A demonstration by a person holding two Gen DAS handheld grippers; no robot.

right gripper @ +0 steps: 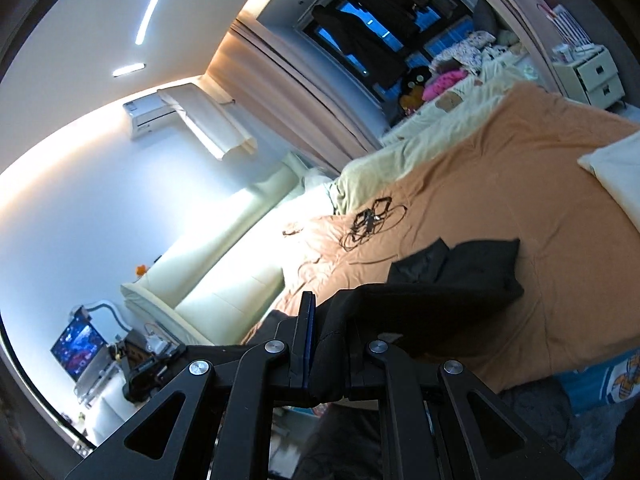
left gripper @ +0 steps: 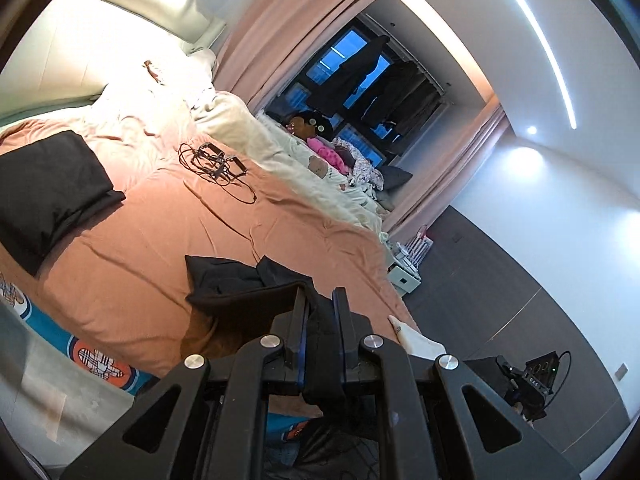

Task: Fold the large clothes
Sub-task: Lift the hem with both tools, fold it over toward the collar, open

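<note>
Left wrist view: your left gripper (left gripper: 321,304) is clenched on a fold of the black garment (left gripper: 240,280), with the cloth bunched between the two blue-lined pads and hanging down behind them. From that grip the garment runs forward and to the left, and its far part lies crumpled on the orange bedspread (left gripper: 168,248). Further out on the bedspread you will find a folded black cloth (left gripper: 48,188) at the left, well apart from the held garment, and a tangle of black cable (left gripper: 212,164) near the middle of the bed. A cream duvet (left gripper: 280,152) lies along the far edge of the bed, with a pink soft toy (left gripper: 328,152) beyond it below the dark window (left gripper: 352,68). In the right wrist view, your right gripper (right gripper: 328,320) is likewise clenched on the black garment (right gripper: 460,276), the fabric wedged between the pads. The cloth extends forward and to the right as a taut edge, and the rest lies rumpled on the orange bedspread (right gripper: 520,184). The black cable (right gripper: 370,222) lies beyond the garment, and a cream pillow (right gripper: 616,176) sits at the right edge. A white bedside cabinet (right gripper: 592,76) stands past the bed.
</note>
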